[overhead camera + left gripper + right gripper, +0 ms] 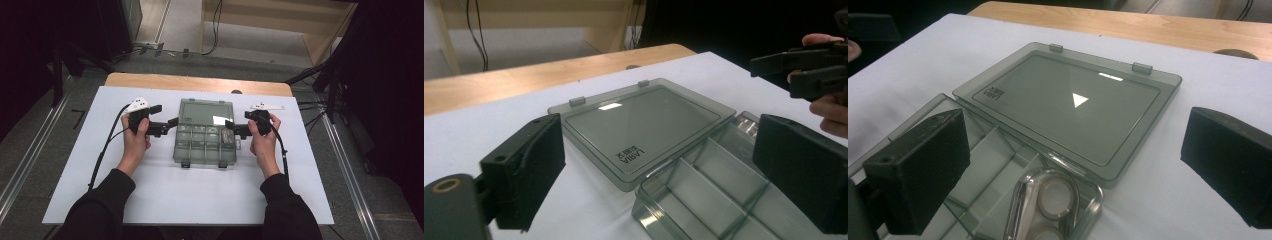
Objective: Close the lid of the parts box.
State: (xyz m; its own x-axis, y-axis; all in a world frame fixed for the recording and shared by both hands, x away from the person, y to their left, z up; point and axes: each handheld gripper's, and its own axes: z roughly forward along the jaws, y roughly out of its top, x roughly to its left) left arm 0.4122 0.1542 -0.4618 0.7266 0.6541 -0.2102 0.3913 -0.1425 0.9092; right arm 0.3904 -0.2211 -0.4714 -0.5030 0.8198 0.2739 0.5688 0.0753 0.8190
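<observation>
Evidently one box (pixel 206 134), two wide-jawed grippers (pixel 172 122) (pixel 230 125).

The high view looks forward and down from above the person's side, taking in the whole table (pixel 75 165) and the floor beyond. The left gripper view sits low and close, facing across the open box (pixel 684 165) from its left side. The right gripper view looks from the opposite side, equally near. Both share the lid (pixel 1068 105) lying flat.
</observation>
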